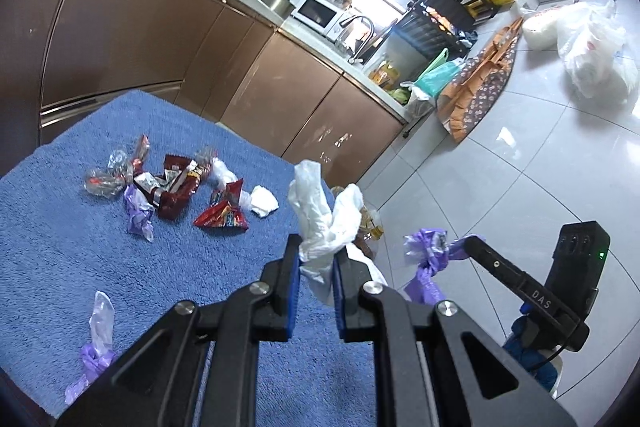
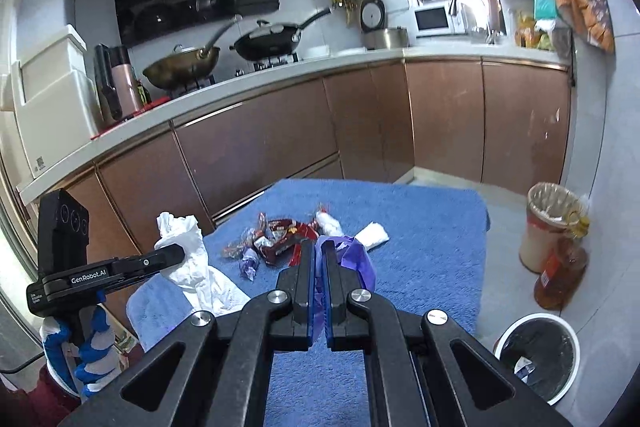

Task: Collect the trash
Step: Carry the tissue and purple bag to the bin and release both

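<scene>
Left tool [image 1: 316, 259] grips a white tissue wad [image 1: 324, 211], and the right tool [image 2: 319, 259] is clamped on a purple plastic scrap [image 2: 356, 259]. Both are held up over the blue tabletop [image 2: 432, 251]. More wrappers [image 2: 276, 235] lie on the tabletop, just past the tools. The bin w/ black liner [image 2: 536, 359] sits on the floor, right of the tabletop & low down. So the right hand is nearer to it; the left must cross over. Both tools point a bit downward.
</scene>
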Action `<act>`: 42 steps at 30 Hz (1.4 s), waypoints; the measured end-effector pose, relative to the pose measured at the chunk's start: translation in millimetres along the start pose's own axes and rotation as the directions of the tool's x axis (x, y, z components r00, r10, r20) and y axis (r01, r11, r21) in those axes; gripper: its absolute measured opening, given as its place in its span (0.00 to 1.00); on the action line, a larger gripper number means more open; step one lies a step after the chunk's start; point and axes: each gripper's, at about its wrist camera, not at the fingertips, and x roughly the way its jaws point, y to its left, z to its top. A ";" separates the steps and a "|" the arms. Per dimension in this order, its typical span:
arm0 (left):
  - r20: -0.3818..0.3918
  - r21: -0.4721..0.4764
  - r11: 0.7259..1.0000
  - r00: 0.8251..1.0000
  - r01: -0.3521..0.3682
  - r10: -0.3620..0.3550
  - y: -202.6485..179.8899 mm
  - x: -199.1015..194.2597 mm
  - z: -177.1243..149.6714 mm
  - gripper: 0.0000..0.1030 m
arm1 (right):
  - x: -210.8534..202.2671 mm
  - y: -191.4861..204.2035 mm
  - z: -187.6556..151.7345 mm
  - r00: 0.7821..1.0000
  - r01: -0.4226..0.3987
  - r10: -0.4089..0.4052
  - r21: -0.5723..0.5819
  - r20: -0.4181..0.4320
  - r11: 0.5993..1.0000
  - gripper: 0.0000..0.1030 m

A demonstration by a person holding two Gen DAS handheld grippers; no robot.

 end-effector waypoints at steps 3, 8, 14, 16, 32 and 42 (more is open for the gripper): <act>0.011 0.008 1.000 1.000 -0.007 0.007 -5.0 -5.7 0.7 0.13 | -12.9 0.8 1.6 1.000 0.009 -0.008 -0.005 0.029 1.000 0.04; 0.007 0.024 0.999 1.000 -0.022 0.022 -14.2 -0.9 5.0 0.13 | -31.1 -5.2 4.3 0.997 0.039 -0.039 0.001 0.072 0.999 0.04; -0.014 0.086 0.996 1.000 -0.008 0.009 -38.8 22.1 18.9 0.13 | -54.4 -29.4 7.6 0.986 0.111 -0.115 0.042 0.118 0.993 0.04; -0.036 0.113 0.994 0.999 0.005 -0.001 -51.8 36.9 22.0 0.13 | -63.0 -39.7 7.6 0.978 0.152 -0.159 0.060 0.133 0.987 0.04; -0.352 0.305 0.940 0.935 0.151 -0.036 -158.7 242.0 -10.6 0.13 | -67.0 -163.2 -26.3 0.891 0.435 -0.454 0.240 0.027 0.868 0.04; -0.544 0.381 0.901 0.838 0.207 0.038 -215.9 398.9 -80.6 0.13 | -28.2 -265.1 -76.7 0.826 0.560 -0.543 0.327 -0.150 0.761 0.04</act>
